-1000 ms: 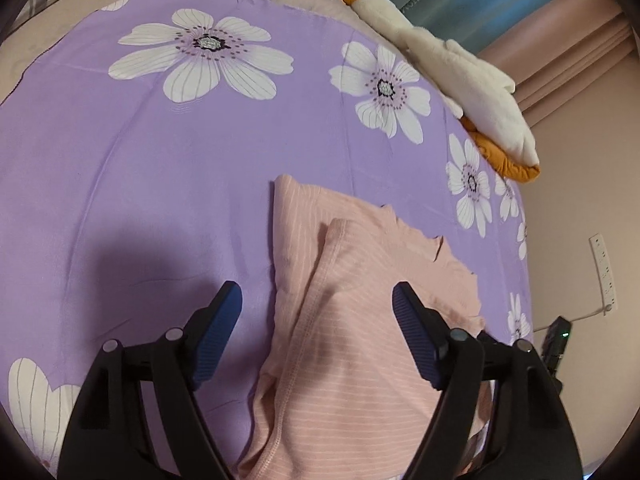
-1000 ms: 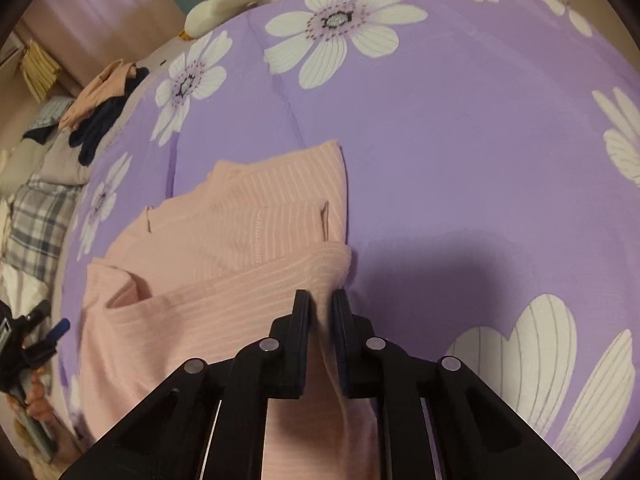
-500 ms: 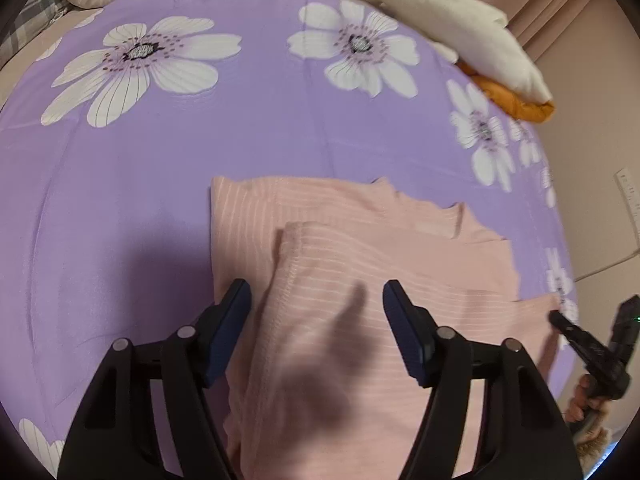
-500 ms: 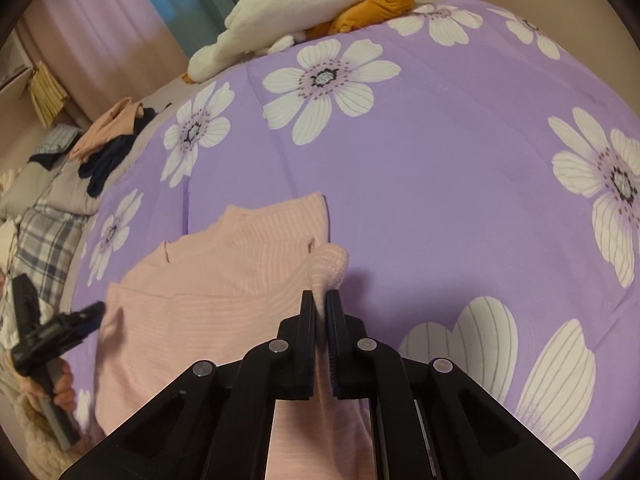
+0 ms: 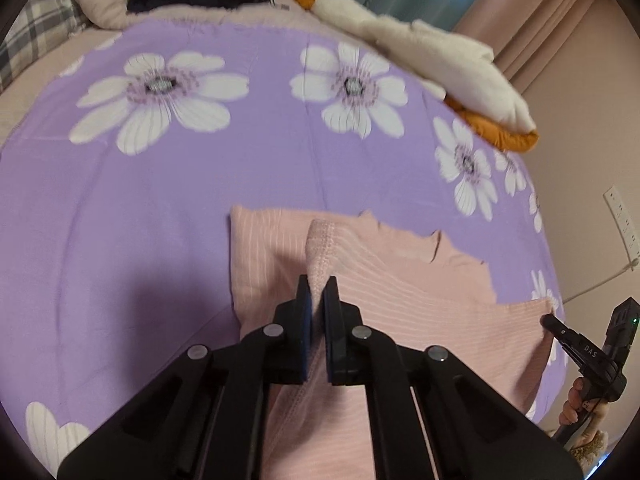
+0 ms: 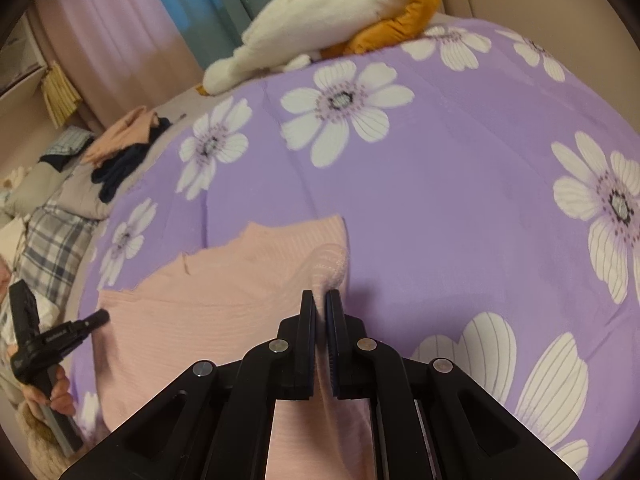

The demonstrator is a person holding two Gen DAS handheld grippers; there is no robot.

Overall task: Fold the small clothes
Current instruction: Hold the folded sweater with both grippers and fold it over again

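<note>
Grippers first: the left gripper point(image 5: 316, 292) has just clamped down, its jaws pinching a raised fold of the pink striped garment point(image 5: 400, 304) at that garment's left edge. The right gripper point(image 6: 320, 304) is likewise closed tight on a bunched hem at the garment's right edge, the cloth pulled up between its pads. Each tool shows in the other's view, held in a hand point(image 6: 56, 394) at the frame's rim. The garment lies partly folded on the purple flowered bedspread point(image 5: 160, 208), toward the bedspread's near edge. Along the far edge rests a white and orange plush toy point(image 6: 320, 28). Dark and pink clothes point(image 6: 124, 148) are piled by the far left corner, beside a plaid pillow point(image 6: 52, 248).
</note>
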